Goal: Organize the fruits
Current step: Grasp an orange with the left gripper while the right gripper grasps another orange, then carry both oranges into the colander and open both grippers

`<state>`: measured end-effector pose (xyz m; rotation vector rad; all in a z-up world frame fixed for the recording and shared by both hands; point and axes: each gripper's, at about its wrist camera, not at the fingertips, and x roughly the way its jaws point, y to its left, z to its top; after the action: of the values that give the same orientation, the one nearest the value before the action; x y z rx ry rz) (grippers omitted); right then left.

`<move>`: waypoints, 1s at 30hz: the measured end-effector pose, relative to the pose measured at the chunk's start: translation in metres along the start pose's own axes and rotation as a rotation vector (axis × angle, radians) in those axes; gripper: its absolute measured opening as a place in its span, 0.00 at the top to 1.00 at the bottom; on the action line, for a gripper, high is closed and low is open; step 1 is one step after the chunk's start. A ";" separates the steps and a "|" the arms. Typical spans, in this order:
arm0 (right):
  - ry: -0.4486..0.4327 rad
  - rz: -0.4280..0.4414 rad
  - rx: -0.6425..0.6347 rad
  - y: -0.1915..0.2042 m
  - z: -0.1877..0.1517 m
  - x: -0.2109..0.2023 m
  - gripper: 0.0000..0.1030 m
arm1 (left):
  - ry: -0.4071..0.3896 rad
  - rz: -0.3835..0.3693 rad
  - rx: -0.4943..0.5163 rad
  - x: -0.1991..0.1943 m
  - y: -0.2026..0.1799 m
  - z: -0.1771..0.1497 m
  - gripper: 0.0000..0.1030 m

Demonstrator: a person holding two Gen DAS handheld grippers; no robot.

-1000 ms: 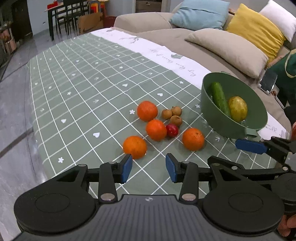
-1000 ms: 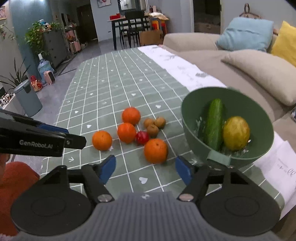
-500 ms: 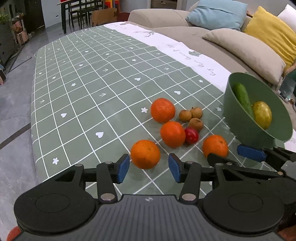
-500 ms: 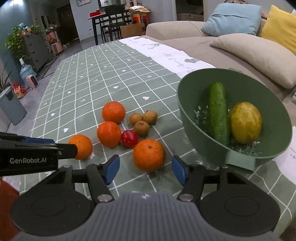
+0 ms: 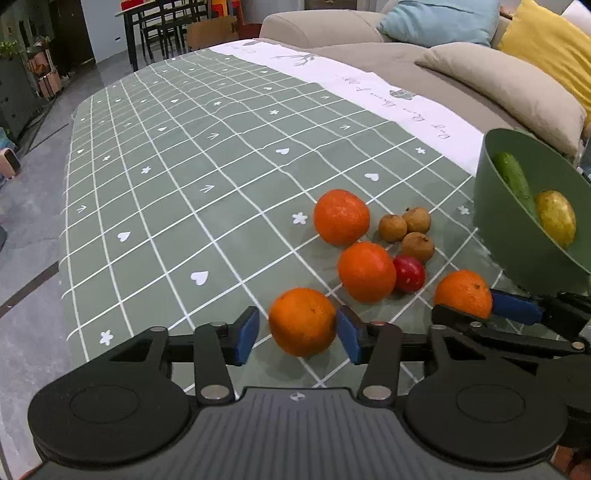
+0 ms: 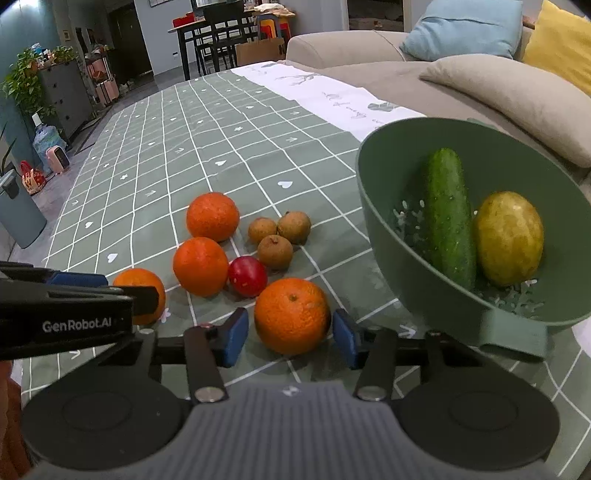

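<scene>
Four oranges lie on the green checked tablecloth (image 5: 207,155). My left gripper (image 5: 298,339) has the nearest-left orange (image 5: 302,321) between its blue pads; its jaws are closing, and a gap still shows at the left pad. My right gripper (image 6: 288,338) straddles the front-right orange (image 6: 291,315), jaws closing, with thin gaps on both sides. Two more oranges (image 6: 212,216) (image 6: 200,266), a small red fruit (image 6: 247,276) and three brown longans (image 6: 275,252) sit behind. The green bowl (image 6: 380,221) holds a cucumber (image 6: 447,218) and a yellow-green fruit (image 6: 509,236).
A beige sofa with grey, blue and yellow cushions (image 5: 509,85) runs along the table's right side. A white cloth strip (image 5: 351,81) edges the tablecloth. The table's left edge drops to the grey floor (image 5: 26,229). Dining chairs (image 6: 221,33) stand far behind.
Both grippers have come down and forward onto the fruit. Each now has an orange between its pads, where before the oranges lay ahead of them. The right jaws have narrowed.
</scene>
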<state>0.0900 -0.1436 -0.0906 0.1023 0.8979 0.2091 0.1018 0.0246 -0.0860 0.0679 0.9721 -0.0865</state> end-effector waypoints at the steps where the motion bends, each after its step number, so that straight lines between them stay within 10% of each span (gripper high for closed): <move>1: 0.002 0.001 0.002 -0.001 0.000 0.001 0.57 | 0.000 -0.006 -0.002 0.000 0.000 0.000 0.50; 13: 0.005 0.038 -0.023 -0.001 0.001 -0.010 0.60 | -0.007 -0.028 -0.010 -0.021 -0.001 0.000 0.58; 30: -0.079 0.058 -0.114 -0.052 0.028 -0.115 0.60 | -0.085 -0.289 0.075 -0.091 -0.075 0.055 0.58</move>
<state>0.0493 -0.2200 0.0056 0.0298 0.8028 0.3075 0.0886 -0.0514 0.0185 -0.0082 0.8887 -0.3887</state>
